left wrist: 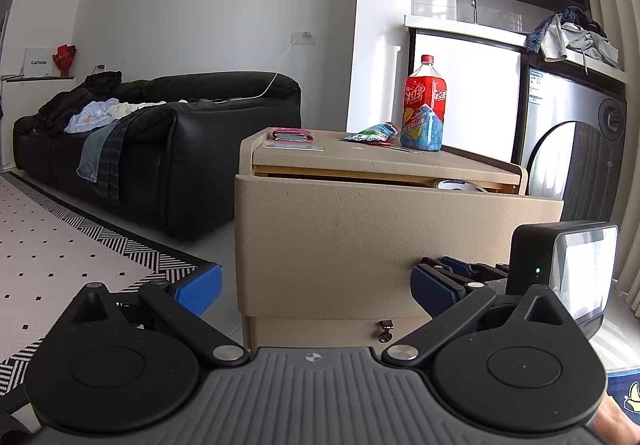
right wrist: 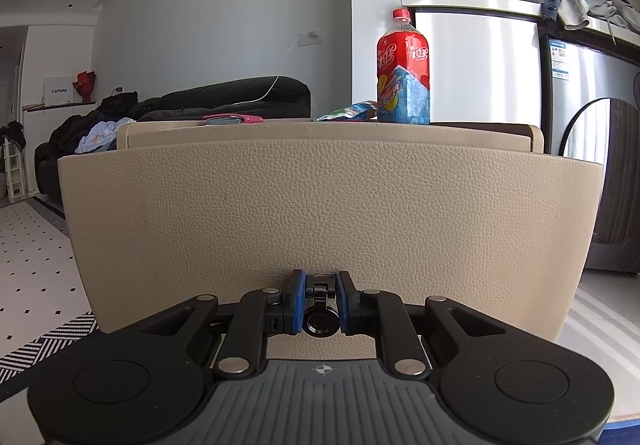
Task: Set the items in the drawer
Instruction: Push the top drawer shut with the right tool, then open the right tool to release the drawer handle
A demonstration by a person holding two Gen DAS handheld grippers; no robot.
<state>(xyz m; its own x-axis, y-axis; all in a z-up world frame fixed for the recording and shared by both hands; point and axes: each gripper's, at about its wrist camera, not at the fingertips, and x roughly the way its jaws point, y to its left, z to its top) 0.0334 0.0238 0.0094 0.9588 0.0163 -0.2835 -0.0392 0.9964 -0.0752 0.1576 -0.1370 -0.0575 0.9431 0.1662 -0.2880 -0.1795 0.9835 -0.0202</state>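
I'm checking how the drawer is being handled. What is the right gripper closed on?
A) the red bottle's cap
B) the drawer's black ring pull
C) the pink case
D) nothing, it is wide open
B: in the right wrist view the right gripper has its blue pads pinched on the black ring pull low on the beige drawer front.

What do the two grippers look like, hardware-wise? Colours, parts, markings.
Both match: the left gripper and the right gripper have matte black linkage arms with silver pivot pins, blue pads on black fingers, two round black discs, and a ribbed grey centre plate with a small crosshair mark. The left view shows the right unit's black camera box with a green LED. No cables or sleeves visible.
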